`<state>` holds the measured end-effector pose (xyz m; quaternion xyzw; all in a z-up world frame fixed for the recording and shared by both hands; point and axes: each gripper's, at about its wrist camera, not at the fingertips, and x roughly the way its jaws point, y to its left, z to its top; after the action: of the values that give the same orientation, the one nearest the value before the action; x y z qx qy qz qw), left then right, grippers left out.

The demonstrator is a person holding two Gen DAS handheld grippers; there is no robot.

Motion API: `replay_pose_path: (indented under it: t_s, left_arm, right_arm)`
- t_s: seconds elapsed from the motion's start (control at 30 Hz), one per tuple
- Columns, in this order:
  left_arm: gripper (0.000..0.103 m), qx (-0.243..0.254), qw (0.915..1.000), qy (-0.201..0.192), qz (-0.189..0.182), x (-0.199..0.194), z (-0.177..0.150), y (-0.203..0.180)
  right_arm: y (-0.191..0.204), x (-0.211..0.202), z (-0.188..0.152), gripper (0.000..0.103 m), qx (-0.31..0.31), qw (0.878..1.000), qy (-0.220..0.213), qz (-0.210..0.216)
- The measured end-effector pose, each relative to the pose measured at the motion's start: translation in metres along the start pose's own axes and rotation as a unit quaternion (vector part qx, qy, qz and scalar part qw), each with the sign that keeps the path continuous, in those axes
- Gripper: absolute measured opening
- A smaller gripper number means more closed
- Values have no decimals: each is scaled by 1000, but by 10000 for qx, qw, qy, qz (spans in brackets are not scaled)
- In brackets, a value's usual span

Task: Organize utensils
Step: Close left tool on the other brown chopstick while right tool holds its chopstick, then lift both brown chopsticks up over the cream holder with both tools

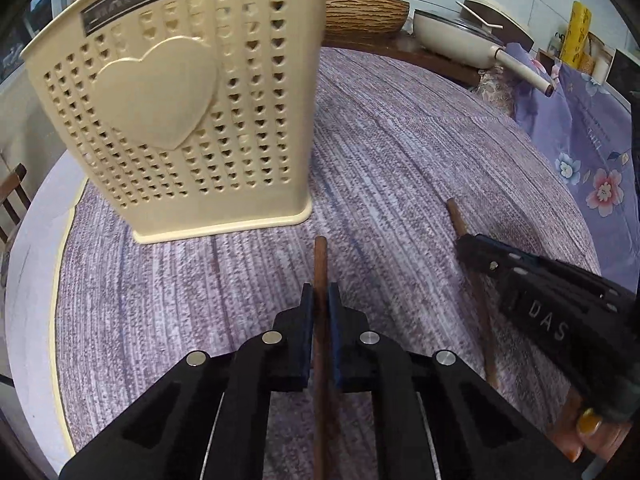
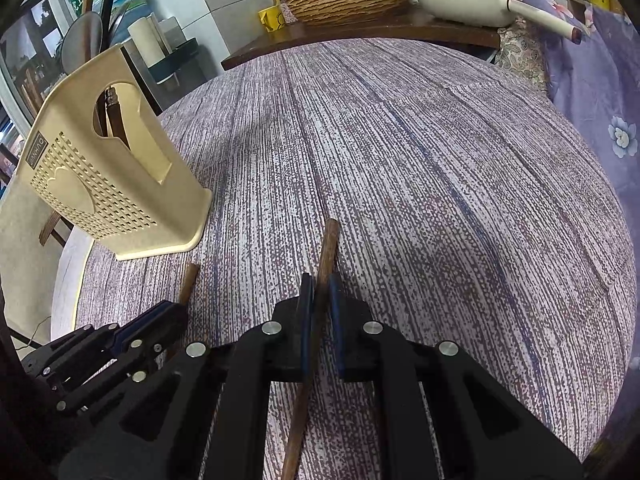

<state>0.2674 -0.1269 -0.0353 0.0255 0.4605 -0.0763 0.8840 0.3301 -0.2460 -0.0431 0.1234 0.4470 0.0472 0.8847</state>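
On the round table with its purple woven cloth (image 1: 400, 152), both grippers are down low. Left gripper (image 1: 320, 300) is clamped onto a dark wooden chopstick (image 1: 320, 264), its tip poking out past the pads. Right gripper (image 2: 320, 292) pinches a second chopstick (image 2: 329, 244) the same way; whether either stick rests on the cloth or is just off it is hard to call. Just beyond, to the left, stands the cream utensil holder (image 1: 180, 120), upright, with a few handles showing inside through its side cutout.
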Motion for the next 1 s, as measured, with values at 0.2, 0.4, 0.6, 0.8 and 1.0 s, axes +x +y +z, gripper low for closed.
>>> replay_pose_path:
  t_s: [0.2,0.4,0.6,0.8,1.0]
  left_arm:
    - [9,18,10000,-8,58,-5,-6,13]
    - [12,264,9992,30,296,-2,-3,2]
    - [18,320,9986,-50,420,6,2,-7]
    - [8,357,9981,-134,487,8,1,-11]
    - [8,180,9993,-178,271,1,-3,1]
  right_arm:
    - [15,2,-1,10,-374,9985,-10,-404]
    - [29,4,-2,10,-661,9946,-19,-805]
    - [30,6,-2,10,-685,9937,-53,-890]
    - [28,6,-3,10,-673,9942,-136,-825]
    - [20,-6,-3,9,-462,9978,-267,-382]
